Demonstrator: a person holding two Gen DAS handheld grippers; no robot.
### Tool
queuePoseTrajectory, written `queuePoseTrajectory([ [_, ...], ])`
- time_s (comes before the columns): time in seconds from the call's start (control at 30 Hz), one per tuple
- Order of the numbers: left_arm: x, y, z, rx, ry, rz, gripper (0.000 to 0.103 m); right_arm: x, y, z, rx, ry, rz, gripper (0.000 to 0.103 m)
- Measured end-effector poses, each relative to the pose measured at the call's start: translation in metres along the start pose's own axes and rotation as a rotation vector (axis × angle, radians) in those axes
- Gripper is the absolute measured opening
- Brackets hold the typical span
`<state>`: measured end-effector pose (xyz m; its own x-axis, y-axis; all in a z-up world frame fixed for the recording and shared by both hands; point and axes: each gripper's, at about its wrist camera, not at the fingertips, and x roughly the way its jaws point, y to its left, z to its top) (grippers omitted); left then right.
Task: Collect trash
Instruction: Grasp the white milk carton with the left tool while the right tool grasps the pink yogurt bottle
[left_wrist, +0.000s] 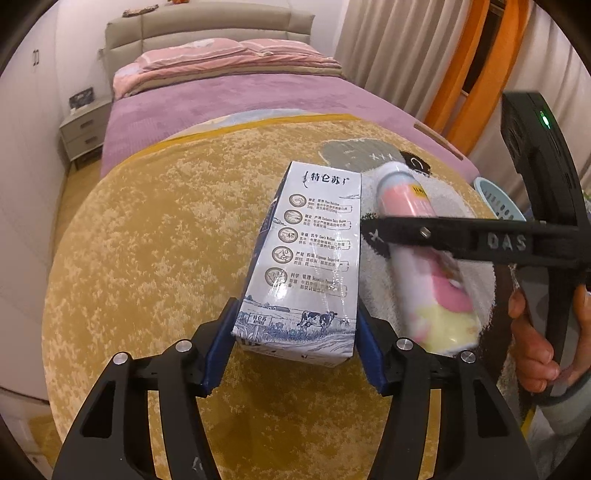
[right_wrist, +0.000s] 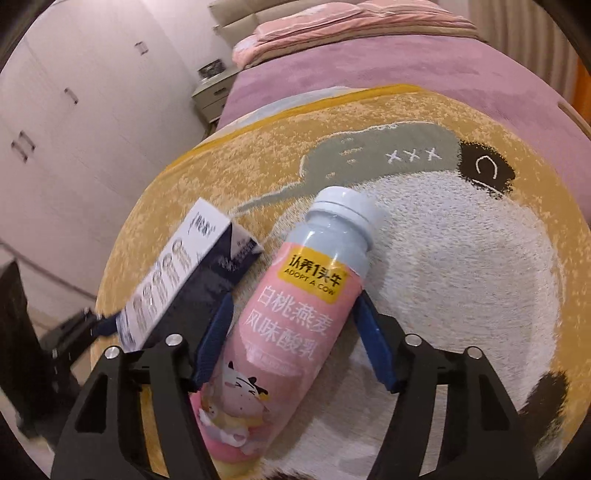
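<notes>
Milk carton (left_wrist: 306, 258), yogurt bottle (right_wrist: 291, 314) side by side, mid-rug (left_wrist: 147, 240).

milk cartons: 1, the white-and-blue milk carton (left_wrist: 306, 258) | yogurt bottles: 1, pink yogurt bottle (right_wrist: 291, 317) with a pale blue cap | rugs: 1 yellow rug (left_wrist: 147, 240) | beds: 1 bed (left_wrist: 229, 99) | nightstands: 1 nightstand (left_wrist: 83, 129) | grippers: 2, left gripper (left_wrist: 295, 343) plus right gripper (right_wrist: 291, 339) | baskets: 1 light blue basket (left_wrist: 498, 203)
</notes>
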<state>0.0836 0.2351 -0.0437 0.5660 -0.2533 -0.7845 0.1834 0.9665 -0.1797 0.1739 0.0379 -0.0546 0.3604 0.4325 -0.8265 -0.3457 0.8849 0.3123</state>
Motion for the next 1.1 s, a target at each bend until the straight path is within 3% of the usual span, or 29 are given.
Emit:
queuePoseTrajectory([
  [0.1, 0.001, -0.006, 0.007, 0.005, -0.008, 0.019, 0.072, -0.004, -0.003, -0.003, -0.096, 0.027, 0.015, 0.062],
  [0.33, 0.02, -0.022, 0.024, 0.028, 0.042, 0.093, 0.073, -0.026, -0.021, -0.022, -0.282, 0.08, 0.027, 0.063],
  [0.43, 0.032, -0.031, 0.025, 0.043, 0.076, 0.153, 0.072, -0.036, -0.036, -0.029, -0.277, 0.088, -0.008, 0.073],
  [0.6, 0.041, -0.04, 0.025, 0.034, 0.08, 0.172, 0.061, -0.053, -0.067, -0.039, -0.184, 0.069, -0.033, 0.074],
  [0.7, 0.041, -0.045, 0.026, 0.031, 0.073, 0.194, 0.058, -0.056, -0.066, -0.045, -0.209, 0.045, -0.075, 0.074],
  [1.1, 0.014, -0.063, 0.024, -0.031, -0.024, 0.138, 0.055, -0.058, -0.05, -0.056, -0.247, 0.008, -0.043, 0.051],
])
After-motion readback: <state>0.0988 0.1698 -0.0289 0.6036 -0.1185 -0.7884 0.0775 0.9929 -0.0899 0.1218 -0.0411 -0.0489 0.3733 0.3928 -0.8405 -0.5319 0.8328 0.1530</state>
